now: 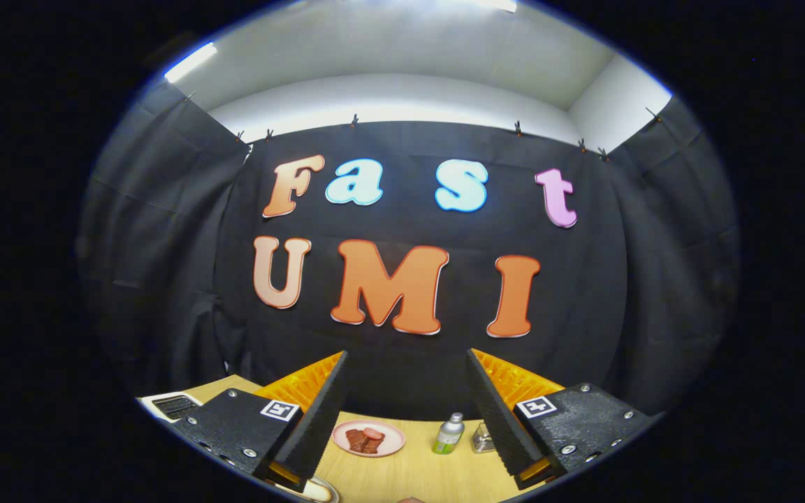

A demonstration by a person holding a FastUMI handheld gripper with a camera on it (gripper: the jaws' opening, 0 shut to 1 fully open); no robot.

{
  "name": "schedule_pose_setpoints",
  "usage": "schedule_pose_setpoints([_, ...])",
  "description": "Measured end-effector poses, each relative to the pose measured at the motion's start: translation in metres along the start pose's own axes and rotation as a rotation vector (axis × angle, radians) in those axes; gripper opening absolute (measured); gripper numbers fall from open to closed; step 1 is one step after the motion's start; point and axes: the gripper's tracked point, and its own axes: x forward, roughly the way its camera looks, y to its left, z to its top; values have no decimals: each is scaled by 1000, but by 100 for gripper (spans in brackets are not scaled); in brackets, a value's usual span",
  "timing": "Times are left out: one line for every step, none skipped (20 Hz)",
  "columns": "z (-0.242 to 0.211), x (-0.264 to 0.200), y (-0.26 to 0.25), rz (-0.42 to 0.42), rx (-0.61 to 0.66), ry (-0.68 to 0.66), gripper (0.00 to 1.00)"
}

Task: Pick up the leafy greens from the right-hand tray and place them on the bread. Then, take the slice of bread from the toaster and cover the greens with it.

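My gripper point(406, 356) is open, its fingers spread wide with nothing between them. It is held high and level, facing the booth's back wall over the wooden table point(409, 468). Left of the left finger sits a white appliance with dark slots point(173, 405), which looks like the toaster; whether bread is in it cannot be told. Under the left finger, the rim of a pale plate point(315, 490) peeks out with something light on it, mostly hidden.
Between the fingers and beyond them, a pink plate point(368, 438) holds brown meat slices. To its right stand a small green bottle with a silver cap point(448, 434) and a little glass jar point(483, 439), close to the right finger.
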Motion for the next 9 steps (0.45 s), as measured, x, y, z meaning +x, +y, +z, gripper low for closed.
schedule_pose_setpoints([6, -2, -4, -16, -4, -18, 97])
schedule_pose_setpoints([11, -4, -6, -28, 1, -34, 97])
schedule_pose_setpoints([15, -7, -6, -32, 10, -42, 97])
schedule_pose_setpoints([18, -8, -6, -35, 16, -51, 97])
schedule_pose_setpoints([20, -9, -8, -37, 16, -57, 97])
schedule_pose_setpoints([21, -10, -9, -44, 14, -63, 97])
schedule_pose_setpoints([23, -9, -11, -53, 11, -67, 98])
schedule_pose_setpoints([24, -8, -13, -59, 11, -72, 98])
schedule_pose_setpoints([28, -10, -16, -63, 11, -75, 98])
